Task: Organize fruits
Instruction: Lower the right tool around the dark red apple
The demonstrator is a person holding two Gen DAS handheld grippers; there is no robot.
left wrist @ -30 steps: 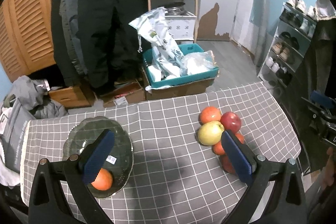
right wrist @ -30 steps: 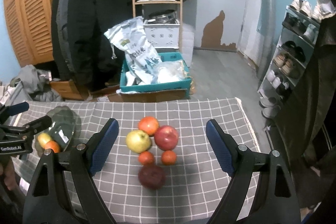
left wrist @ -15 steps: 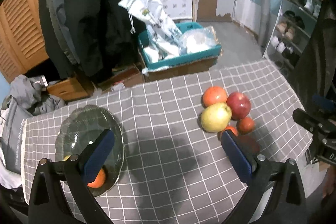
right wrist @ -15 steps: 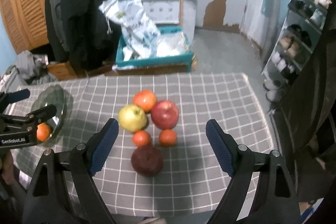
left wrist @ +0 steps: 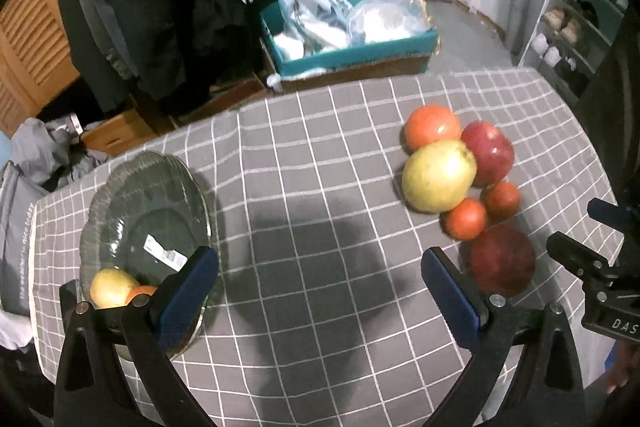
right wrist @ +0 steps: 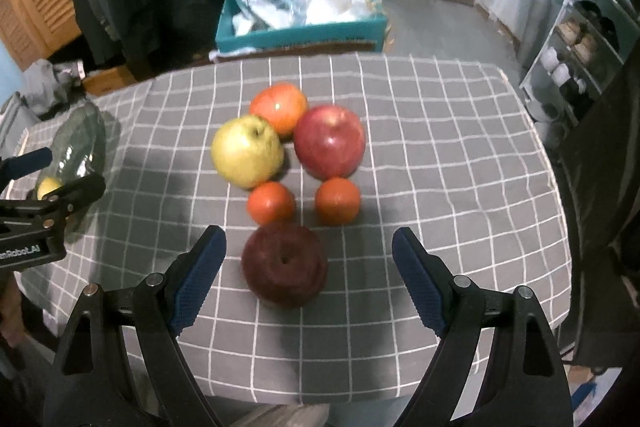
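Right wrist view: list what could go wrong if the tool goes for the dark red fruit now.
1. The dark red fruit sits just in front of two small orange fruits; the open right tool may nudge them and send them rolling.
2. It lies near the table edge, so a slipped grip could drop it to the floor.
3. The glass bowl stands far across the table, so the carry is long.

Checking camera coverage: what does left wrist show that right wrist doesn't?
Left wrist only: the glass plate's inside, with a white label, a yellow fruit and an orange one behind the left gripper. Right wrist only: the dark red apple unobstructed, between the open fingers of the right gripper. Both: the six-fruit cluster on the checked cloth.
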